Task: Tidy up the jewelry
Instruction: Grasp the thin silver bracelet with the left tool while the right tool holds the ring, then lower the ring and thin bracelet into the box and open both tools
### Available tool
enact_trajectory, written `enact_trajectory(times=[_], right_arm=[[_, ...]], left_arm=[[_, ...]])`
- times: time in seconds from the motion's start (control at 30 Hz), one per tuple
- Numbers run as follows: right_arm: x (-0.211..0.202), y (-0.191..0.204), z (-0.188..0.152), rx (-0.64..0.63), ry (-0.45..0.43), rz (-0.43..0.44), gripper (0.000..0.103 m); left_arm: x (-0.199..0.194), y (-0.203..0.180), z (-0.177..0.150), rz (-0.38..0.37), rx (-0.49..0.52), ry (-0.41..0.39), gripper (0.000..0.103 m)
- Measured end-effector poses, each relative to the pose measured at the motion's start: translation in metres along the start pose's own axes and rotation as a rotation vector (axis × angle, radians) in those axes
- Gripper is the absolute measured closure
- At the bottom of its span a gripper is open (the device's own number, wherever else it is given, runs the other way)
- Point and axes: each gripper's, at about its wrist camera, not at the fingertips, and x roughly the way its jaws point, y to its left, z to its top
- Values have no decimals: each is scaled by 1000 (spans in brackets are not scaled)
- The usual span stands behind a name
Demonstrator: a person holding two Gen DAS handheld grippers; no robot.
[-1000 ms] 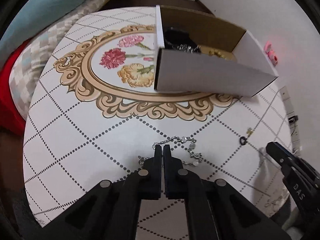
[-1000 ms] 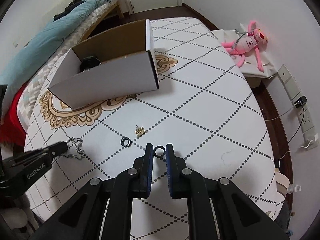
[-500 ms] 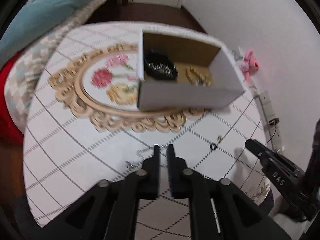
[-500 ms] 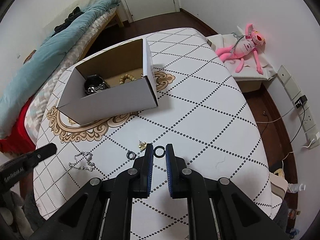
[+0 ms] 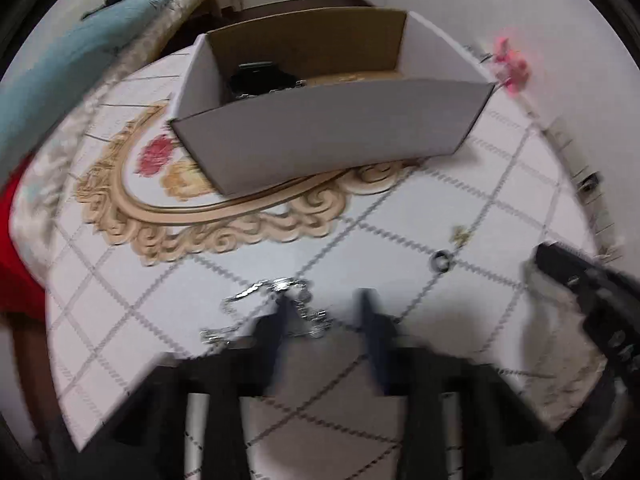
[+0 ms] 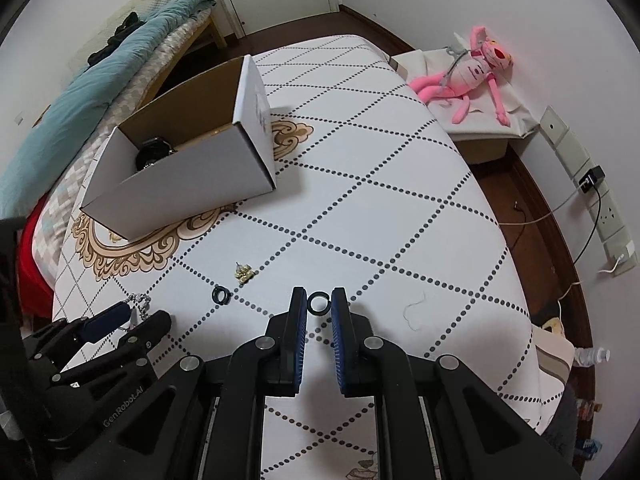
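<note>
— Where's the box (image 6: 184, 176)?
— On the table (image 6: 400, 208), far left side; a watch (image 6: 154, 152) lies in it.
— And nearer?
— The earring (image 6: 245, 273) lies before the box, a ring (image 6: 221, 295) just beside it, the chain (image 6: 138, 304) further left, a second ring (image 6: 319, 303) to the right.

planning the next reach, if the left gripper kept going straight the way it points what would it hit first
Probably the silver chain, lying on the tablecloth at the tips of the open left gripper. Beyond it stands the cardboard box. The view is blurred, so depth is uncertain.
</note>
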Motion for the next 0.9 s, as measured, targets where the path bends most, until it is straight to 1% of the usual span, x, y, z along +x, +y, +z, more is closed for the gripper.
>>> enact_trajectory(times=[0.07,0.23,0.37,0.6,0.7,0.8,0.9], right_arm=[[1,-1,-1,2,2,0,90],[-1,1,0,5,-5,9,90],[-10,1,4,11,-25,24,90],[-28,3,14,20,-57,66,90],[-35,8,19,16,-65,90,90],[-43,15,27,2,-68,125,90],[-54,25,43,-11,-82,168,90]], left_arm=[[0,1,2,-8,2,1,101],[-5,16,-3,-91,-77,-8,101],[-32,35,-6,-168,-162,-32,101],[-78,65,-3,-226,-229,-112,101],[-99,70,10,-242,-235,-159,101],[-120,73,26,-284,-244,-204,101],[-136,71,49,-316,-234,-244,101]])
